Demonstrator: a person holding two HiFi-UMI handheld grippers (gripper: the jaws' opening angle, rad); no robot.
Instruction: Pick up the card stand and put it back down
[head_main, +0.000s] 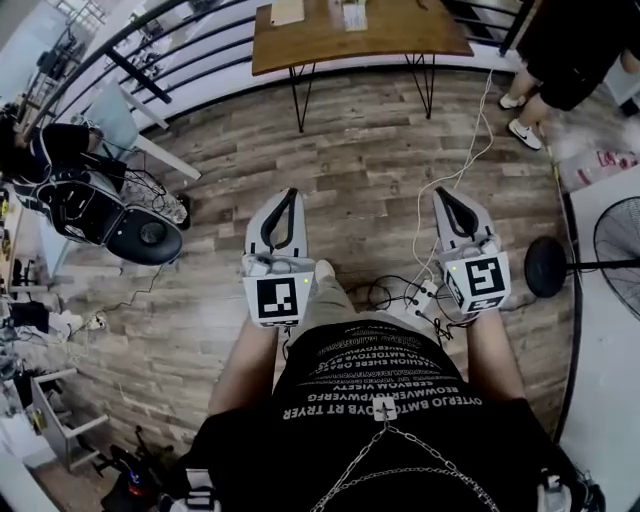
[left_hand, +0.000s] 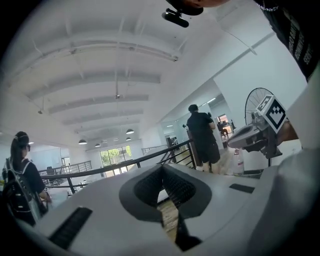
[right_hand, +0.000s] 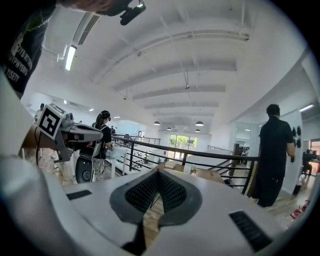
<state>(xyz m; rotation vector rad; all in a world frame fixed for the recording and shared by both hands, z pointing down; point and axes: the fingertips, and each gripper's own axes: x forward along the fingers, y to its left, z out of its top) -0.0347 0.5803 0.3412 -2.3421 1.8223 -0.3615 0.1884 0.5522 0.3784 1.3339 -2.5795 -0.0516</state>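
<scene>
Card stand (head_main: 353, 14) a small pale shape on the wooden table (head_main: 400, 40), left gripper (head_main: 290, 194) and right gripper (head_main: 442, 192) jaws closed, empty

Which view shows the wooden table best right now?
The head view: the wooden table shows from above, with its top and thin black legs in frame, though the far edge is cut off. The right gripper view catches only a low strip of the table. In the left gripper view I cannot make it out.
</scene>
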